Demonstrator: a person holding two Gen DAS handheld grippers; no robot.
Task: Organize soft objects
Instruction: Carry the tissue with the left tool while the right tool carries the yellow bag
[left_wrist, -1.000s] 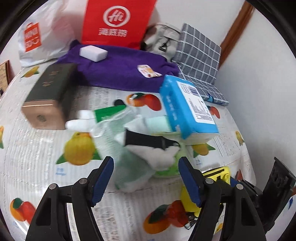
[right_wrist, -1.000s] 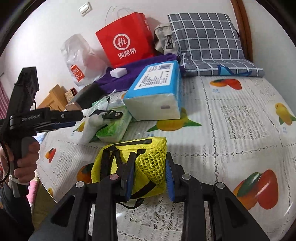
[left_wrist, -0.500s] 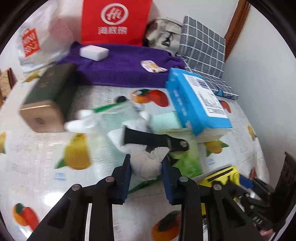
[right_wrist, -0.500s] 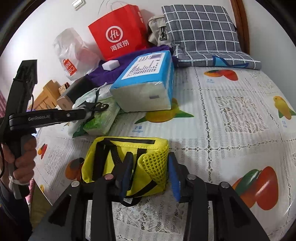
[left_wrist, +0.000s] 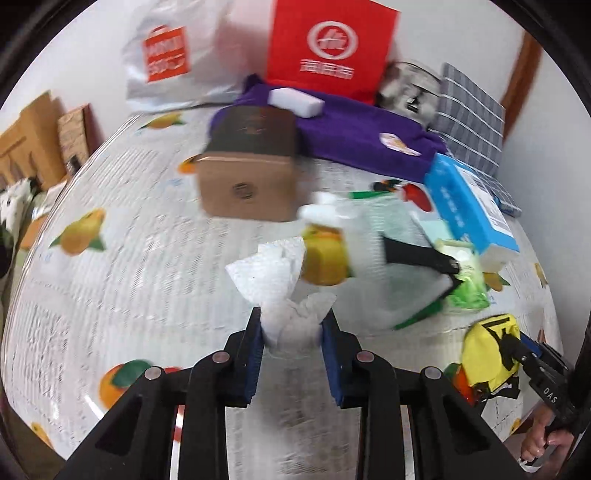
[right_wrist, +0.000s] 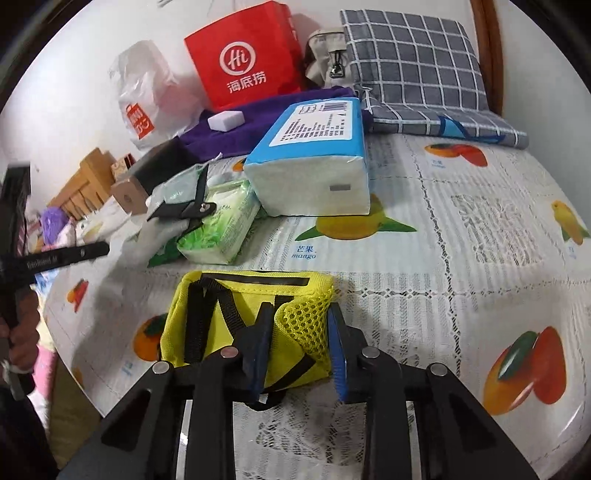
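My left gripper (left_wrist: 291, 321) is shut on a crumpled white tissue (left_wrist: 266, 273), held above the fruit-print tablecloth (left_wrist: 129, 288), left of the pile. The pile holds a green tissue pack (right_wrist: 221, 221), a clear bag with a black clip (right_wrist: 188, 206) and a blue tissue pack (right_wrist: 314, 155). My right gripper (right_wrist: 299, 332) is closing, its pads pressing the mesh corner of a yellow bag (right_wrist: 221, 317) that lies on the cloth. In the left wrist view the yellow bag (left_wrist: 487, 350) shows at the lower right.
A brown box (left_wrist: 247, 188) lies beyond the tissue. Behind it a purple cloth (left_wrist: 351, 125) carries a white block (left_wrist: 295, 103). A red paper bag (left_wrist: 328, 48), a white plastic bag (left_wrist: 166, 62) and a checked cushion (right_wrist: 413, 62) line the wall.
The left gripper shut on the white tissue in the pile and drew it out to the left. The right gripper eased a little wider, then narrowed again on the yellow bag without shifting.
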